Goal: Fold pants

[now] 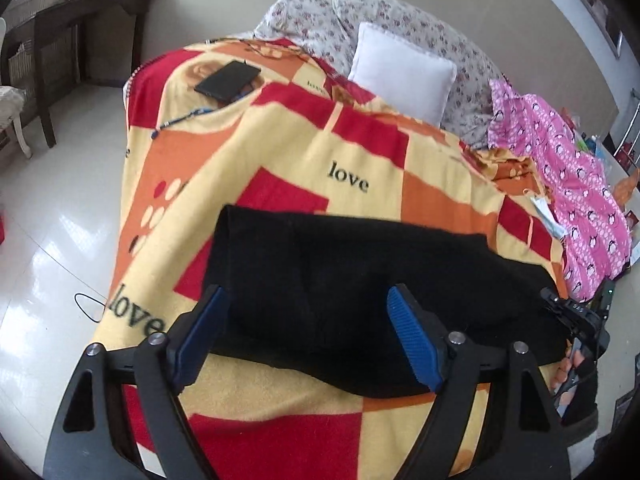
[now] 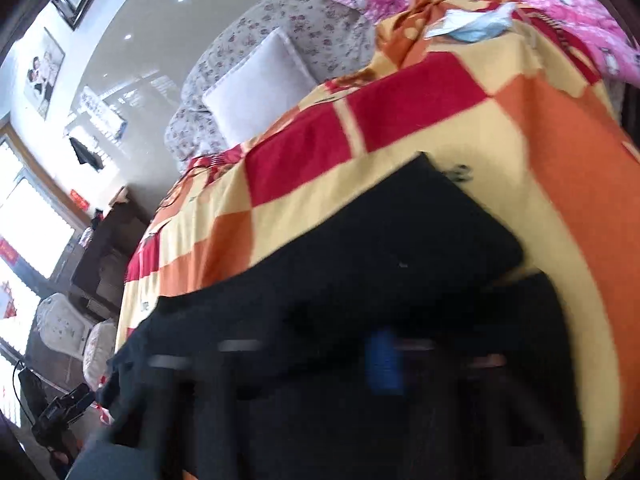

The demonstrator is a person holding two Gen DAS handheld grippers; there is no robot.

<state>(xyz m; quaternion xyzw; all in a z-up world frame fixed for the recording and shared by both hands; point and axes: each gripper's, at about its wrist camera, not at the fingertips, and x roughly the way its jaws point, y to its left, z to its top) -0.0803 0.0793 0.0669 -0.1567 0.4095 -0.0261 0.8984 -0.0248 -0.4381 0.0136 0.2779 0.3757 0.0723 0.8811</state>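
Black pants (image 1: pixel 360 280): folded into a compact dark block, lying on the checked blanket (image 1: pixel 280 152) in the lower centre of the left wrist view. Fold edge runs along the top of the block, from left of centre across to the right. In the right wrist view the pants (image 2: pixel 400 248) fill the lower centre of the frame, one corner pointing up toward the middle; lower part of that view is motion-blurred.

Left tool (image 1: pixel 308 332): jaws stand wide apart, blue ribbed pads (image 1: pixel 412 340) facing each other at the near edge of the pants. The pads straddle the cloth, with no squeeze on it visible; nothing held.

Right tool (image 2: pixel 384 360): heavily smeared, one blue streak over the dark cloth. Jaws closed together. Whether any fabric is caught between them cannot be told. In the left wrist view the right tool appears at the right edge, with fingers of a hand (image 1: pixel 568 364) on it.

Surroundings: blanket is red, orange and cream, printed "love", spread over a bed. White pillow (image 1: pixel 400 72) and floral bedding (image 1: pixel 304 12) in the upper centre. Pink printed cloth (image 1: pixel 576 184) at right. Flat black item (image 1: pixel 228 80) on the blanket, upper left. Dark wooden worktop (image 1: pixel 88 12) at far upper left; glossy tiled floor (image 1: pixel 48 248) at left.
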